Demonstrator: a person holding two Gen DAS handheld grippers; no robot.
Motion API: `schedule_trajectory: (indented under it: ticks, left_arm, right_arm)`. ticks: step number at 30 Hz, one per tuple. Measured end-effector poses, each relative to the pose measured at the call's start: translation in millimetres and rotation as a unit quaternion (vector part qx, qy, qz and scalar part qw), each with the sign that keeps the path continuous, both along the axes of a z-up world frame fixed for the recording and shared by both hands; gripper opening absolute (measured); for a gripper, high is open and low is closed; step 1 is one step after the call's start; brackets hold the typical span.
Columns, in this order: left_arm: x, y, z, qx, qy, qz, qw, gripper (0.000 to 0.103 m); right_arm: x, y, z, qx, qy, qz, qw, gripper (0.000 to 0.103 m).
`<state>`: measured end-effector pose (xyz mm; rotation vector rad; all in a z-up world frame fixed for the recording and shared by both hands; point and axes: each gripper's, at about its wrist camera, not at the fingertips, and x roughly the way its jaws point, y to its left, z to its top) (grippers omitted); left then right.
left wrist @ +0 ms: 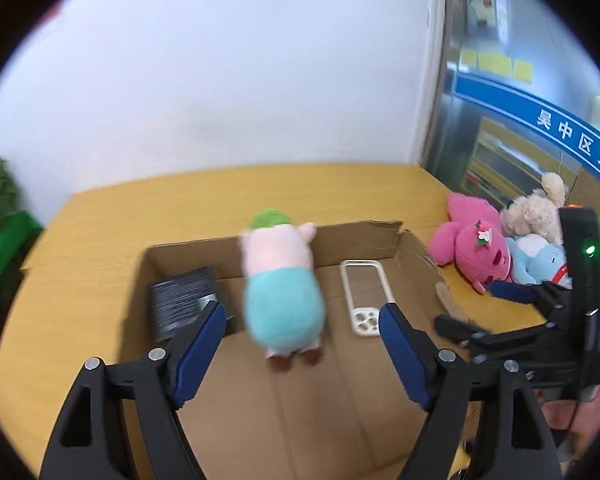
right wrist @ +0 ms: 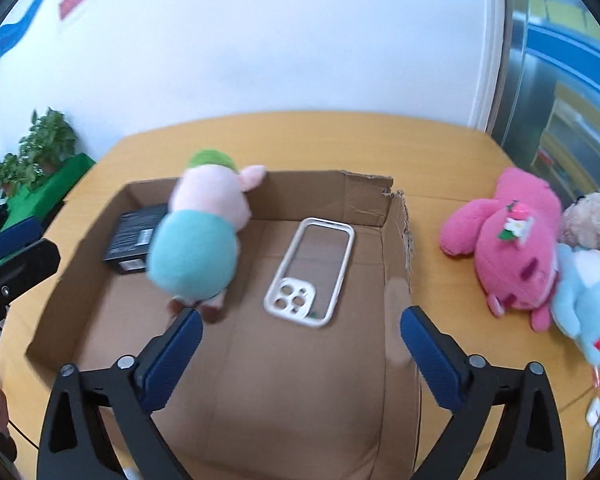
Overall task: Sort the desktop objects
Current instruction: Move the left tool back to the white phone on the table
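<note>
While both claws hang over the cardboard box (right wrist: 236,380), each stands with its jaws spread wide and nothing between them: the left claw (left wrist: 302,346) and the right claw (right wrist: 300,354). Three things are inside the box: one pig toy (right wrist: 202,240) with a teal body and a green cap, blurred, its head towards the far wall; one black packet (right wrist: 134,240) in the far left corner; and one clear phone case (right wrist: 310,272) flat on the box floor, right of the pig. Outside the box, on the yellow tabletop (right wrist: 300,140) to the right, three more soft toys lie touching each other: one pink toy (right wrist: 508,252), one beige toy (right wrist: 592,216) and one pale blue toy (right wrist: 584,300).
</note>
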<state>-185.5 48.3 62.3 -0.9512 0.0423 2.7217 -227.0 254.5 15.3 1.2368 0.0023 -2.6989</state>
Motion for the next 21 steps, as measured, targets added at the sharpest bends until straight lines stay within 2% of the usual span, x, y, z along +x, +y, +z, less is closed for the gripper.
schedule_trajectory:
  ticks: [6, 10, 13, 16, 21]
  left_arm:
    - [80, -20, 9, -0.002, 0.037, 0.007, 0.9993, 0.079]
    - [118, -24, 7, 0.000, 0.037, -0.014, 0.9992, 0.079]
    - [140, -31, -7, 0.003, 0.025, -0.021, 0.9995, 0.079]
    - [154, -39, -34, 0.004, -0.004, -0.030, 0.9995, 0.079]
    - [161, -45, -90, 0.007, -0.075, -0.053, 0.9958, 0.079]
  right_arm:
    - [81, -18, 29, 0.002, 0.045, 0.017, 0.999, 0.103]
    - [124, -30, 27, 0.016, 0.054, 0.033, 0.998, 0.103]
    - [152, -40, 14, 0.014, 0.043, 0.060, 0.997, 0.103]
    - [182, -48, -8, 0.000, 0.020, 0.102, 0.995, 0.103]
    - [215, -60, -70, -0.037, -0.067, 0.136, 0.988, 0.103]
